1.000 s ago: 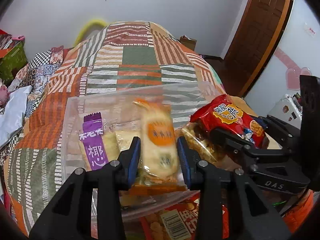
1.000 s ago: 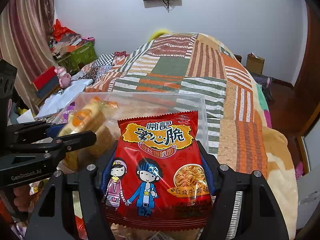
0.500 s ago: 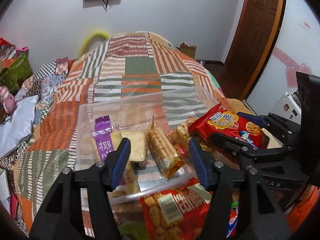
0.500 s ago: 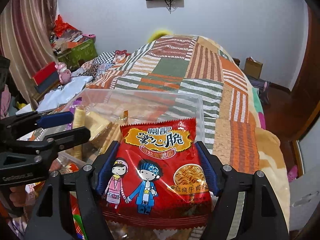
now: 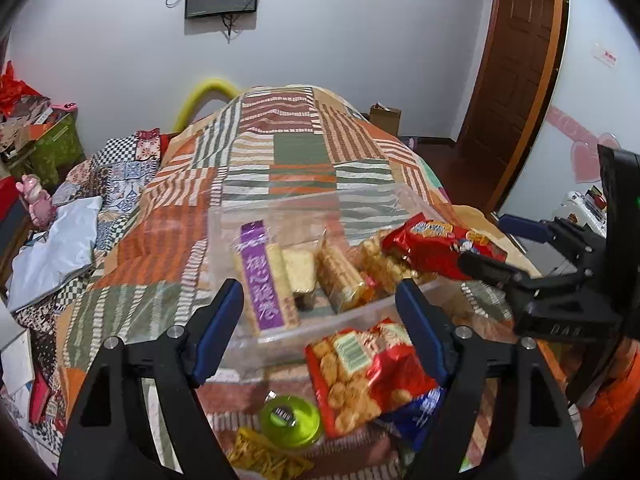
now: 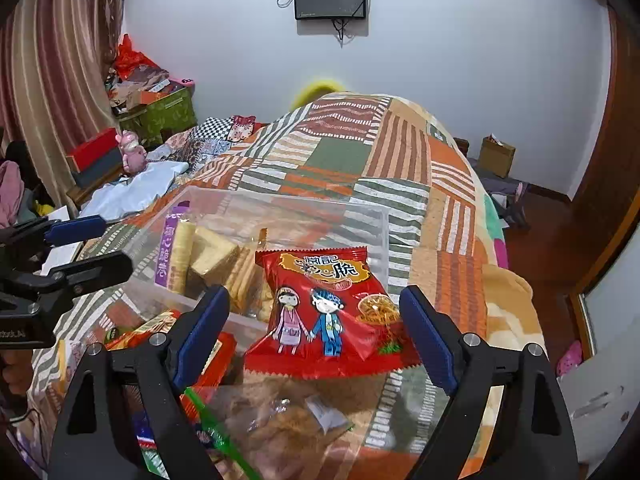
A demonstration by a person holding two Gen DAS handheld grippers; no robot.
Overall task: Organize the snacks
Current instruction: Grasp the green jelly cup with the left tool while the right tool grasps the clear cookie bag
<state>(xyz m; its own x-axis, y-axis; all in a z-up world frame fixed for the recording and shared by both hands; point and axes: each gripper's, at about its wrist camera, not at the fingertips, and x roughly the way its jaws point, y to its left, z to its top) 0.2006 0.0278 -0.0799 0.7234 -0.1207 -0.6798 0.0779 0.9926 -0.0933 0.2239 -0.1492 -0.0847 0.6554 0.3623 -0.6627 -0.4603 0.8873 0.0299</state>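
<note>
A clear plastic bin (image 5: 240, 240) sits on a bed covered by a striped patchwork quilt (image 5: 296, 148). Inside it lie a purple-labelled wafer pack (image 5: 262, 276), a pale biscuit pack (image 5: 298, 266) and a cracker sleeve (image 5: 340, 276) side by side. The left hand-held gripper (image 5: 318, 320) hangs above the bin's near edge; its jaws have just been opening and now stand wide, pressing on nothing, with the wafer pack and cracker sleeve seen below in the gap. The right hand-held gripper (image 6: 314, 330) is spread wide too, its jaws likewise just opened; the red noodle snack bag (image 6: 332, 312) lies between them, free of both blue pads, resting over the bin's right end with its lower edge hanging across the near wall. In front of the bin, on the quilt, lie a red biscuit bag (image 5: 364, 376), a round green lid or tub (image 5: 290, 416), a yellow snack pack (image 5: 260, 456) and a clear zip bag (image 6: 288, 420) with a green seal strip.
</note>
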